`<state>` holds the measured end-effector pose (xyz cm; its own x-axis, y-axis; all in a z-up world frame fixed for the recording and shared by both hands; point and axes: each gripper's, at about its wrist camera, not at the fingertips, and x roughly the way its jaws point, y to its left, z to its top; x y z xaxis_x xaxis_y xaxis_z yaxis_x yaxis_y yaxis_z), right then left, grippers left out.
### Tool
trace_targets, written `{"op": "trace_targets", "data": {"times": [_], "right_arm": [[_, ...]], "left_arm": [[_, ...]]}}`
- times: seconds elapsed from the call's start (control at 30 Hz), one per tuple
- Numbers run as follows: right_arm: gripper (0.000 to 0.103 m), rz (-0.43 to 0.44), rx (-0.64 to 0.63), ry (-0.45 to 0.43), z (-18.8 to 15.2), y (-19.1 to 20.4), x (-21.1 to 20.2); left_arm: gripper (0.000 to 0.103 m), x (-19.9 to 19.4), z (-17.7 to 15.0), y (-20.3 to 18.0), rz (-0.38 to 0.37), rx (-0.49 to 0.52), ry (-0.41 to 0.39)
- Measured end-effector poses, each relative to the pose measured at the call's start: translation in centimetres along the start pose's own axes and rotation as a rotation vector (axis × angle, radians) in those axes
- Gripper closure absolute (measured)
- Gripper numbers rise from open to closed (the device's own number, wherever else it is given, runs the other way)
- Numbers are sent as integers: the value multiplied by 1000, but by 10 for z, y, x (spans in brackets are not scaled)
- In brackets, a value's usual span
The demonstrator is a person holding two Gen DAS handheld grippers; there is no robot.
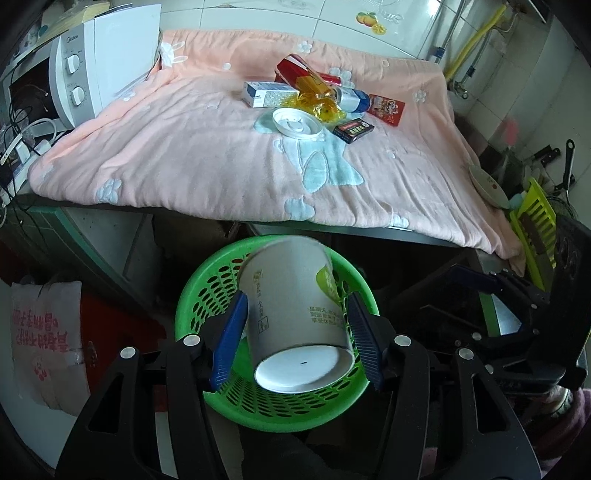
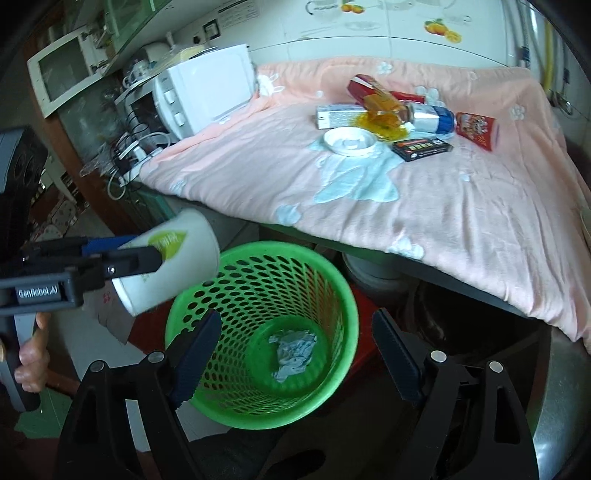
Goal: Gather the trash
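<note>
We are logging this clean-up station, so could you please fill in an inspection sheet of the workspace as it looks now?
Surface: pink blanket covers the counter.
Job's things: paper cup over the green basket; crumpled paper lies inside it.
Clutter: white lid, black box, red packet, carton, blue bottle and yellow wrapper lie on the blanket.
Grippers: left gripper shut on the cup; right gripper open, empty, above the basket.
Cables: white tangle beside the microwave.
Surroundings: tiled wall, yellow pipe.
</note>
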<state>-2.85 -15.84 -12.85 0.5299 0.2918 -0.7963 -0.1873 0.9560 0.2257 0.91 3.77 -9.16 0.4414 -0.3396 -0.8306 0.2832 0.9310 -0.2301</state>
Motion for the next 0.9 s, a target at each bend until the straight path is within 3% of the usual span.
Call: {"op": "trace_targets", "data": {"times": [0.07,0.13,0.6,0.9], "right_arm": [[22,4,7,-4,2,-3,-1],[22,5,2,-7,4,-4,-2],[19,-13,22,-39,34,-15,0],[18,-41,88,-83,93,-52,6]], "left_arm": [[44,2,0,-2,-3,6,7],[33,5,1,-3,11,12,7],[22,0,25,3,38,14,-36],[21,5,59,12,52,2,-54]]}}
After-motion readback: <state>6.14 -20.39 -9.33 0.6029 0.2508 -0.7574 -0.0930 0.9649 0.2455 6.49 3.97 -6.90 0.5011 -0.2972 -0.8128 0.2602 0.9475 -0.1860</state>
